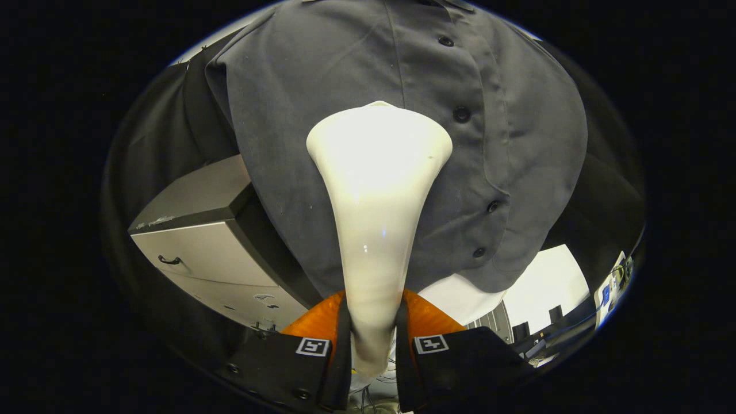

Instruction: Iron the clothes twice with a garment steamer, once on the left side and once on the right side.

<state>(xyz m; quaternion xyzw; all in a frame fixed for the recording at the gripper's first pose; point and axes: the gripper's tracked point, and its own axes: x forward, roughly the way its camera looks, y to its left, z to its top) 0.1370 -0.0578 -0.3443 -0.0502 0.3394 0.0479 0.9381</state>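
A grey button-up shirt [322, 86] hangs in front of me, its dark button placket running down just right of the middle. My gripper [372, 339] is shut on the narrow handle of a white garment steamer [376, 190]. The steamer widens upward from between the fingers into a broad head. That head lies against the shirt just left of the placket, about mid-height on the garment. The shirt's lower hem hangs free to the right of the steamer handle.
A grey cabinet [207, 253] with a dark drawer handle stands left of the shirt, partly behind it. Black cloth lines the booth behind the shirt. Beyond the hem at the lower right I see a bright room with desks and equipment [609, 287].
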